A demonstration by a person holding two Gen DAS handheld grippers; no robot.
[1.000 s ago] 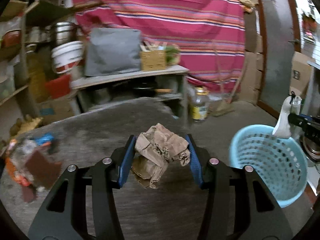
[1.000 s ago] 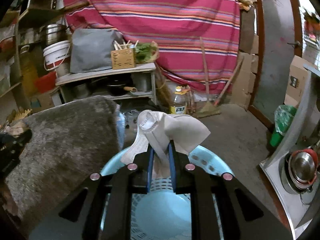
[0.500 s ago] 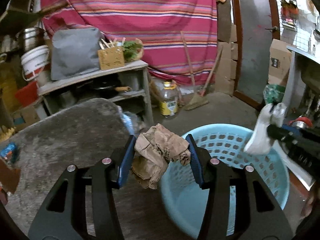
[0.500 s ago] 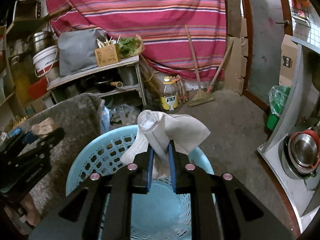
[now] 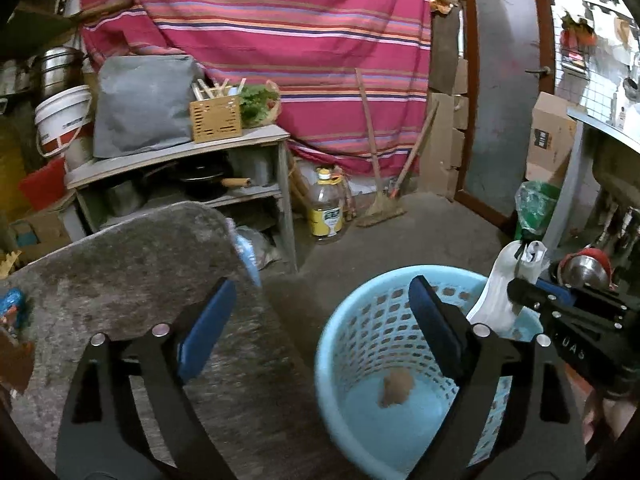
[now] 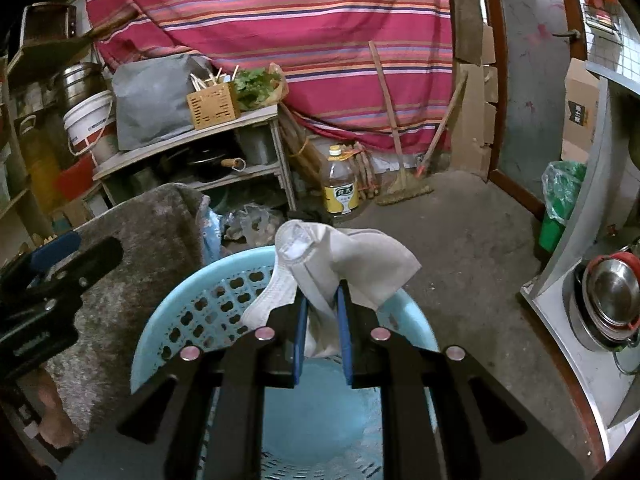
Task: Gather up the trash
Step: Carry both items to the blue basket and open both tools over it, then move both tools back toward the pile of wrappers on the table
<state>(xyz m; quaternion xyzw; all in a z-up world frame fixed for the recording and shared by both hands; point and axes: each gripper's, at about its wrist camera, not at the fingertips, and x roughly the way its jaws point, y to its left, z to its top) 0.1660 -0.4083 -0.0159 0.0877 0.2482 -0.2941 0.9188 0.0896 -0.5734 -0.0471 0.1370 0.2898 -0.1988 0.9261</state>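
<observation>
A light blue perforated basket (image 5: 360, 320) stands on the floor beside the grey table; it also shows in the right wrist view (image 6: 192, 312). A crumpled brown paper wad (image 5: 396, 388) lies on its bottom. My left gripper (image 5: 320, 312) is open and empty, above the basket's left rim and the table edge. My right gripper (image 6: 322, 308) is shut on a white face mask (image 6: 344, 256) and holds it over the basket; the mask (image 5: 500, 292) also shows in the left wrist view.
The grey fuzzy table top (image 5: 132, 272) is to the left, with coloured wrappers (image 5: 12, 308) at its far left edge. Behind stand a shelf unit (image 5: 180, 160), an oil bottle (image 5: 328, 208), brooms (image 5: 380, 200), and a green bag (image 5: 536, 204). Steel pots (image 6: 612, 292) are right.
My left gripper opened and the brown paper wad dropped into the basket. My right gripper stays shut on the mask over the basket.
</observation>
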